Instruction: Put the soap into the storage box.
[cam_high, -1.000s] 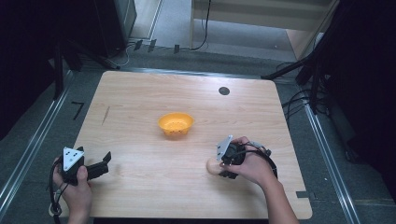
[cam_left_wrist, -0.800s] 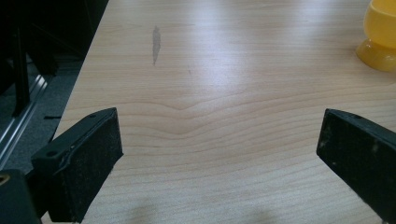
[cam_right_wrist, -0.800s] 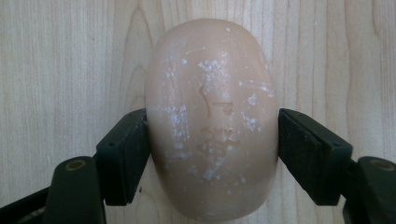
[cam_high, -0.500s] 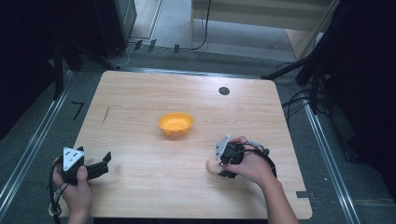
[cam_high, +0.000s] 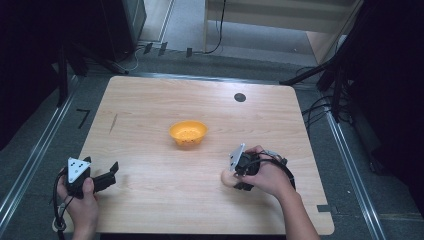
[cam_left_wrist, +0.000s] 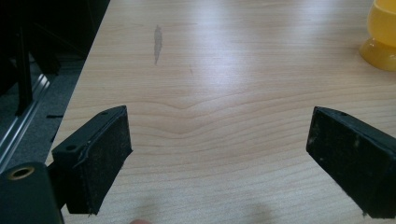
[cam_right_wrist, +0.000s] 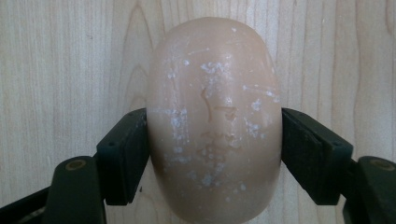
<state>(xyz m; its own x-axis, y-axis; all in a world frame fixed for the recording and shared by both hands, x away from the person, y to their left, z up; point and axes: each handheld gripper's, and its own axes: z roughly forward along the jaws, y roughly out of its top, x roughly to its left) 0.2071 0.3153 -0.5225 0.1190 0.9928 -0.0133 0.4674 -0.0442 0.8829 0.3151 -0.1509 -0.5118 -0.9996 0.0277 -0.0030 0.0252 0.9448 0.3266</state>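
High view: my right gripper (cam_high: 231, 178), lower right of centre, clamps a smooth tan egg-shaped object (cam_high: 227, 179) low over the pale wooden surface (cam_high: 150, 110); I judge pickup done, placing in the orange plastic bowl (cam_high: 188, 133) left. Left gripper view: left gripper (cam_left_wrist: 219, 154) wide open, empty. Right gripper view: jaws pinch it at centre.

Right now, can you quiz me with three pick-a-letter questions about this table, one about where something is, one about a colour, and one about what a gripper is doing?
1. Where is the bowl?
A. near the middle of the table
B. on the floor
C. in the left gripper

2. What colour is the bowl?
A. blue
B. orange-yellow
C. green

3. What is the right gripper doing?
A. gaping over bare wood
B. squeezing a cable
C. clamping the tan egg-shaped thing

Answers:
1 A, it stands about mid-table in the high view.
2 B, it is orange-yellow in two views.
3 C, both pads press its sides.
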